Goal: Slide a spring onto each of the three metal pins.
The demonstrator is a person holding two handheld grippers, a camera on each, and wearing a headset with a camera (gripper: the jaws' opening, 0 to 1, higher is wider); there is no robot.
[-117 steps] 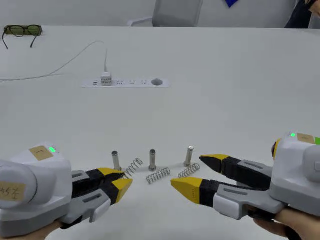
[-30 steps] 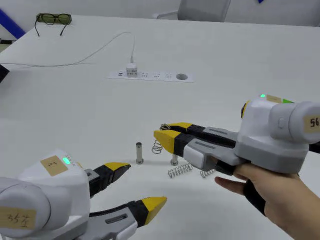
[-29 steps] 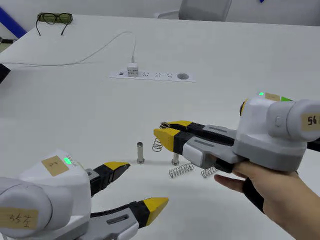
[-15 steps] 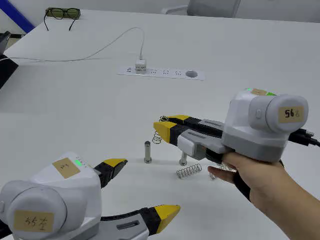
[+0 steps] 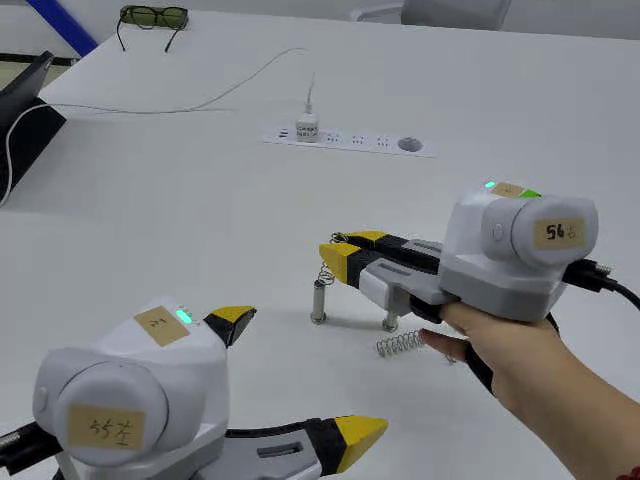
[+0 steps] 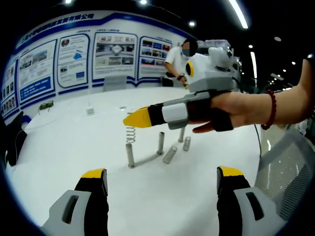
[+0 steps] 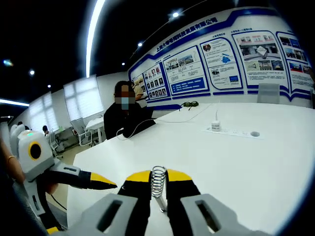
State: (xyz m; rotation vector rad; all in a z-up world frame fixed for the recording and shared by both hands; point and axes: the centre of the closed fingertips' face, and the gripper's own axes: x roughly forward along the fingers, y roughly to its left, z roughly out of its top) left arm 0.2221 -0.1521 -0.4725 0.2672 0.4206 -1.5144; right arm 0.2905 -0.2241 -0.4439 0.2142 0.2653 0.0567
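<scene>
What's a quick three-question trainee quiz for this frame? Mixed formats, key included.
1. True or false: the left gripper is shut.
2. The held spring is: A) lying flat on the table; B) upright, just above a pin; C) resting on the power strip.
3. Fill in: that spring is clamped between the jaws of the ___ gripper.

Key:
1. False; its jaws stand wide apart.
2. B.
3. The right gripper.
</scene>
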